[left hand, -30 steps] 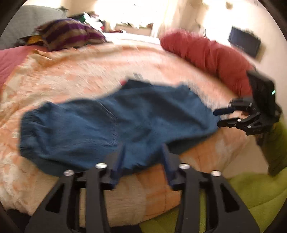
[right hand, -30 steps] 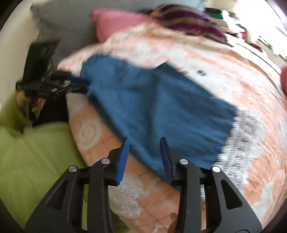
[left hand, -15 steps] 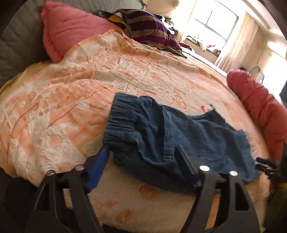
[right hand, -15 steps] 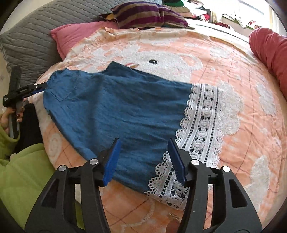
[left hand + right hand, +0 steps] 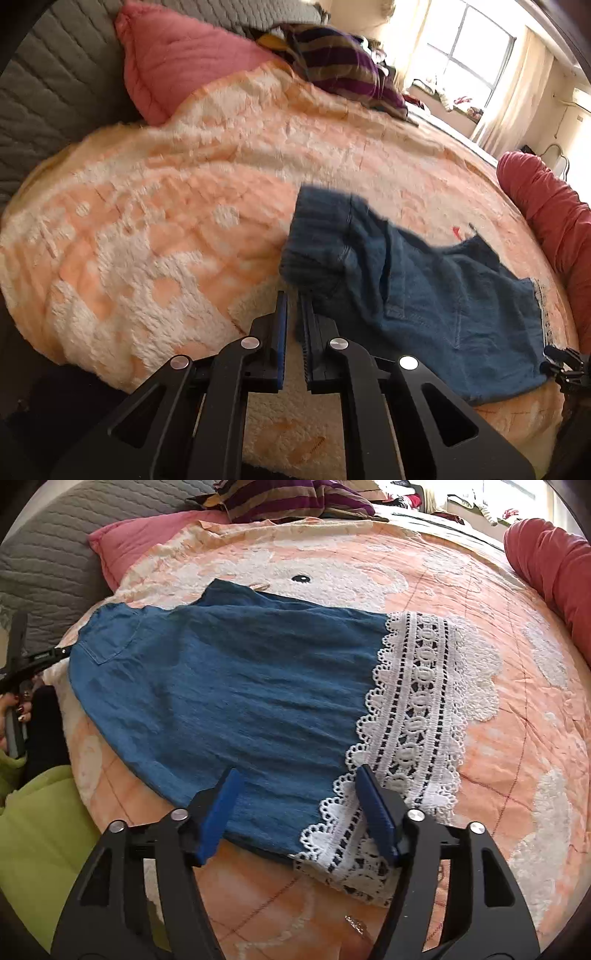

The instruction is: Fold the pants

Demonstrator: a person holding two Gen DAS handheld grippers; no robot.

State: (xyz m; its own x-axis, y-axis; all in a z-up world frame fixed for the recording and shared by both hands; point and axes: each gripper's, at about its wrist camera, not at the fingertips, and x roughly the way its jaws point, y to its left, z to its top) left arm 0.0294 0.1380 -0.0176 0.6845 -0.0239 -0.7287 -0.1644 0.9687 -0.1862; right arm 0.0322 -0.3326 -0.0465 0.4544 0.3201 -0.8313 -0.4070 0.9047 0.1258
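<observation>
Blue denim pants (image 5: 229, 686) with a white lace hem (image 5: 417, 720) lie flat on the orange-and-white bedspread (image 5: 480, 590). In the left wrist view the pants (image 5: 424, 295) lie right of centre, with the elastic waistband (image 5: 314, 240) towards me. My left gripper (image 5: 293, 306) is shut, its tips at the near waistband corner; whether cloth is pinched is unclear. It also shows in the right wrist view (image 5: 55, 653) at the pants' left corner. My right gripper (image 5: 299, 782) is open, low over the near edge by the lace hem.
A pink pillow (image 5: 184, 62) and grey quilted headboard (image 5: 48, 92) sit at the far left. A striped purple cushion (image 5: 340, 62) lies at the back. A red bolster (image 5: 546, 206) runs along the right. A green cloth (image 5: 40, 834) lies below the bed edge.
My left gripper has closed at the waistband corner, and its view has shifted left. My right gripper has moved closer to the lace hem and stayed open.
</observation>
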